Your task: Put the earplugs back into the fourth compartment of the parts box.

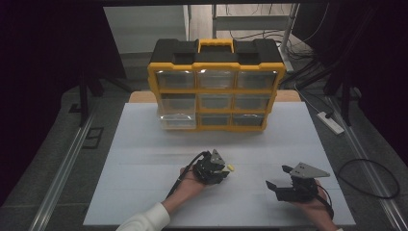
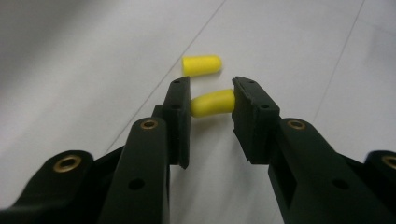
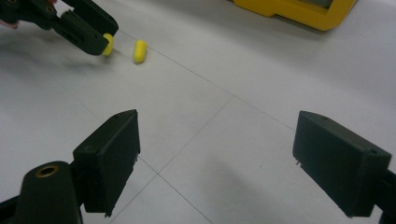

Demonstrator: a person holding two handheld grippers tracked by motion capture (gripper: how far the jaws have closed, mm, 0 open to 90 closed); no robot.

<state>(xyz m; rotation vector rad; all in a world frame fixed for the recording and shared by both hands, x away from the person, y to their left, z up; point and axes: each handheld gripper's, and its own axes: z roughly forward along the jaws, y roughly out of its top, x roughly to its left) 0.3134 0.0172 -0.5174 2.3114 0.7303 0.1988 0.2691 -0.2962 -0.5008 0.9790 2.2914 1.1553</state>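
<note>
L gripper (image 2: 212,100) clamped on yellow earplug (image 2: 212,102), held endwise betw. pads, low over white table (image 1: 144,159), centre-near. 2nd earplug (image 2: 201,65) lies loose just beyond it. R gripper (image 3: 217,140) jaws wide apart, near right. Yellow drawer organizer (image 1: 215,84) at far edge.

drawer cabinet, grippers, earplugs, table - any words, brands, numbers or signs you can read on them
None: no readable text in any view.
Drawer cabinet: yellow frame, black top and clear drawer fronts carry no lettering that can be made out; any marking is too small to tell.
Left gripper, shut on a yellow earplug: plain black, no print.
Second earplug: blank.
Right gripper: unmarked.
Table: plain white.
</note>
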